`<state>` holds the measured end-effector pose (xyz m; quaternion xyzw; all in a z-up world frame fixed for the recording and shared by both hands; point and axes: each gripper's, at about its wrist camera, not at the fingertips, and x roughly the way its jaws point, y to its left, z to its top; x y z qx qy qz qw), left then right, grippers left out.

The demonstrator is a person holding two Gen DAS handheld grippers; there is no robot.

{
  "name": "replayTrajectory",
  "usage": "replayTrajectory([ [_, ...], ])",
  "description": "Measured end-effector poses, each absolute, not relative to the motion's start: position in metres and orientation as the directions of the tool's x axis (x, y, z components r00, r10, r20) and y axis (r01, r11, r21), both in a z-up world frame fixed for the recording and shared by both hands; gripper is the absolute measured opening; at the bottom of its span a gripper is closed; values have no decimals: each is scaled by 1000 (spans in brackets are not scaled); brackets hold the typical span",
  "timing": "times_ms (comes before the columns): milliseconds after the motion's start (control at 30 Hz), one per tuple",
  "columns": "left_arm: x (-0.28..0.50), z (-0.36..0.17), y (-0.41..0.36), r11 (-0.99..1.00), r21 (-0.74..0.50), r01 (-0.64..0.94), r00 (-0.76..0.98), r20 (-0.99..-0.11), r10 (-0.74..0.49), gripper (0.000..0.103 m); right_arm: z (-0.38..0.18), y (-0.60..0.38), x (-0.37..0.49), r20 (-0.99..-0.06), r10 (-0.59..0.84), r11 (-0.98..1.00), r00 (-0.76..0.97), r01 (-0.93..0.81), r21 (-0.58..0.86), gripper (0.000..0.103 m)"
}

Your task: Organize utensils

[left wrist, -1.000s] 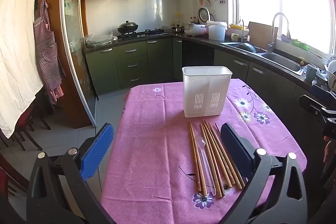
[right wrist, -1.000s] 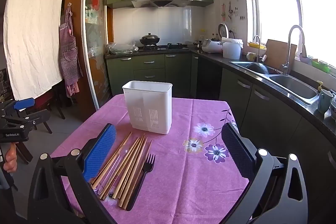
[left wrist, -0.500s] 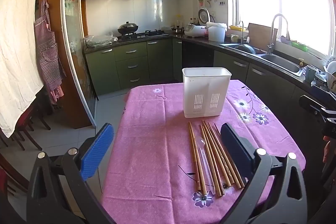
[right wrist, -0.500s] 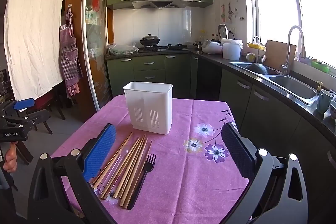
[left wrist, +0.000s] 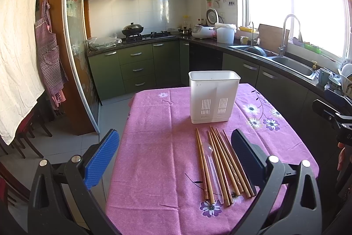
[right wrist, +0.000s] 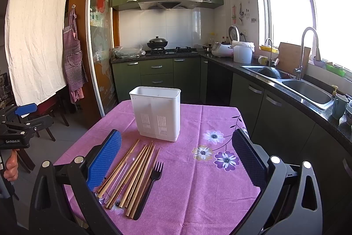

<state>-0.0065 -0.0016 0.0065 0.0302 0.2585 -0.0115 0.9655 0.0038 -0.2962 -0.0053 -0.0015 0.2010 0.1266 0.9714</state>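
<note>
A: Holding both up over the near edge of the table right now. My left gripper (left wrist: 173, 153) has its fingers spread wide with nothing in them, right gripper (right wrist: 176, 154) same, level and aimed at the white holder (right wrist: 156, 112).

B: Where's the stuff?

A: Chopsticks (left wrist: 222, 160) lie bunched on the pink tablecloth (left wrist: 158, 147) just in front of the holder, black fork (right wrist: 151, 182) alongside them, a clear spoon (left wrist: 210, 160) among them. Nothing blocking.

Pink floral-clothed table (left wrist: 158, 147): white caddy (left wrist: 213, 98), wooden chopsticks (left wrist: 222, 160), clear spoon (left wrist: 211, 165), black fork (right wrist: 151, 182).
</note>
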Motion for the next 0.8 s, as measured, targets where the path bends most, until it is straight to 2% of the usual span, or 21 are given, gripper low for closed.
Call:
replayTrajectory([
  [800,-4,-2,3,998,44,35,861,-509,-8,97,-7,-296,6,-398,256,965,881,-256,54,99],
])
